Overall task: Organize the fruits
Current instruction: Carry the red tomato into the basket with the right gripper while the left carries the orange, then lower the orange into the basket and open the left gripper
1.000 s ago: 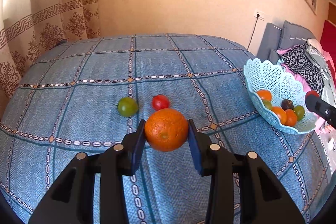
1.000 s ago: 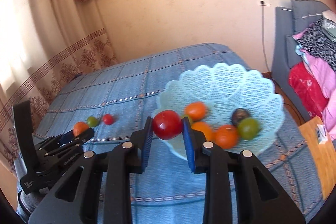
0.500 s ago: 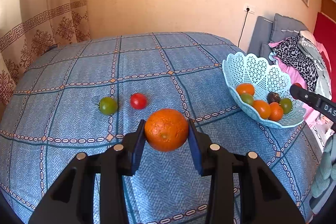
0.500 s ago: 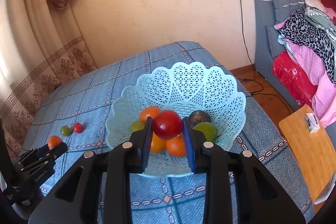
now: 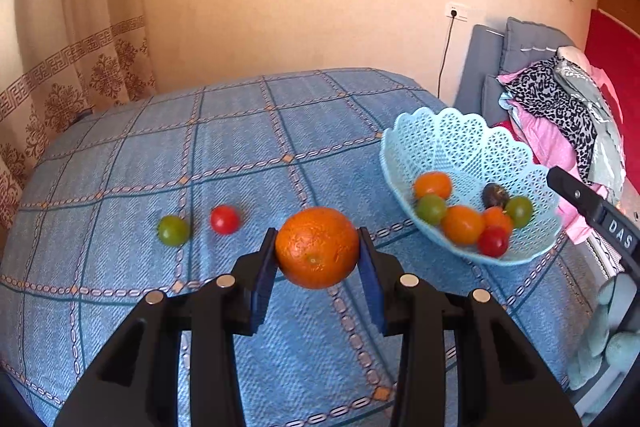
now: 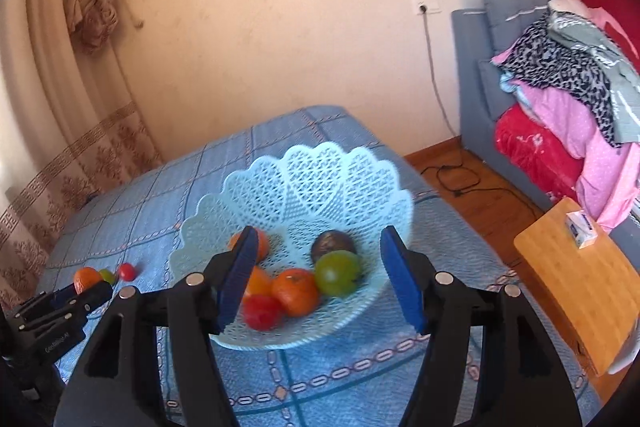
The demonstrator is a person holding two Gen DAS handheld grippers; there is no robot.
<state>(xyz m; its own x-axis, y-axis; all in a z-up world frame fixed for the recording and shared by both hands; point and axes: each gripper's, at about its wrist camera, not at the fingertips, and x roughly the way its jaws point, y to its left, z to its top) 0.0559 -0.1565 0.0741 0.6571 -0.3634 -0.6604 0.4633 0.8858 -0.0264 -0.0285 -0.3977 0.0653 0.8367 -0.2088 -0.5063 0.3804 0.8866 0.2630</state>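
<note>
So the right gripper [image 6: 320,273] had just opened, empty, over the basket [image 5: 460,131] holding seven fruits, the left gripper [image 5: 318,247] clamped the orange [image 5: 316,247], and two tomatoes [image 5: 225,219] remained far left.

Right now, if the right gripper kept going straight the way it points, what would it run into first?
Probably the fruit in the blue basket. The right gripper, jaws just opened and empty, points down into it; the orange and green tomato sit in the gap. Which comes first is hard to judge.
</note>
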